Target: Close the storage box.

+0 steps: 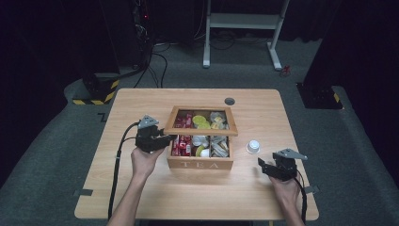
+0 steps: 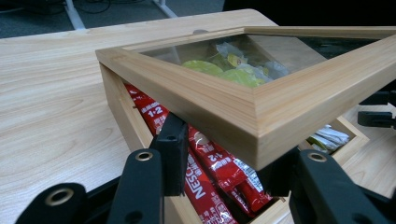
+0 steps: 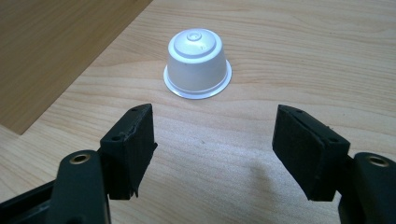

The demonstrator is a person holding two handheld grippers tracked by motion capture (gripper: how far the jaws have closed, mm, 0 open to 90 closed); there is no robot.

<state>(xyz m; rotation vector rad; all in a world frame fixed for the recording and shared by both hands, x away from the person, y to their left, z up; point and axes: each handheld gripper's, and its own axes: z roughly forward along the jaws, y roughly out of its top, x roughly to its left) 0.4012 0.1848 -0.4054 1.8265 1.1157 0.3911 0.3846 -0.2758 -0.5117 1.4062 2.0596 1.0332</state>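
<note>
A wooden box marked TEA (image 1: 200, 164) stands mid-table, and its glass-paned lid (image 1: 201, 132) is lifted partway. My left gripper (image 1: 162, 140) is shut on the lid's left front corner. In the left gripper view the lid frame (image 2: 210, 98) sits between the jaws of that gripper (image 2: 224, 158), above red sachets (image 2: 205, 182). A white capsule (image 1: 253, 147) rests upside down on the table right of the box. My right gripper (image 1: 263, 165) stands open just short of the capsule (image 3: 197, 65), its jaws (image 3: 215, 149) spread with nothing between them.
The box holds red sachets (image 1: 182, 145), yellow-green packets and pale capsules in compartments. The box's side wall (image 3: 46, 46) lies left of the capsule. A round cable hole (image 1: 229, 101) is near the table's far edge. A white desk frame (image 1: 242, 21) stands beyond.
</note>
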